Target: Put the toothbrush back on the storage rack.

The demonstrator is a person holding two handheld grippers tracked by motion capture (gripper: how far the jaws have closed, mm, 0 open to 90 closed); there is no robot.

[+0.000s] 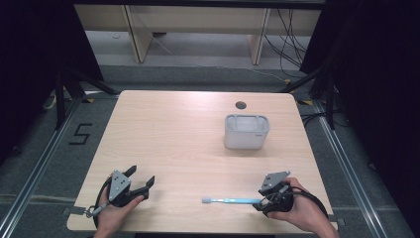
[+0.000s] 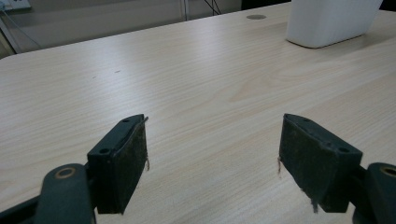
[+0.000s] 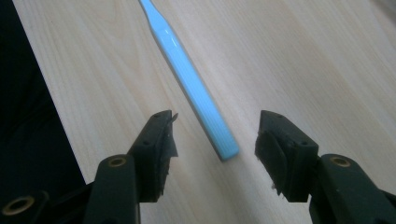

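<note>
The toothbrush [image 1: 232,200] is thin and light blue with a small white head, and it lies flat on the surface [image 1: 173,134] near your front edge. Your right hand-held gripper [image 3: 212,140] is open with the handle's end between its jaws, not touching. Your left hand-held gripper [image 2: 212,149] is open over bare wood, and the white bin [image 1: 246,131] stands well apart, farther back.

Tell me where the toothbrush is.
The toothbrush lies flat near the table's front edge, its handle end between the right hand-held gripper's open jaws.
</note>
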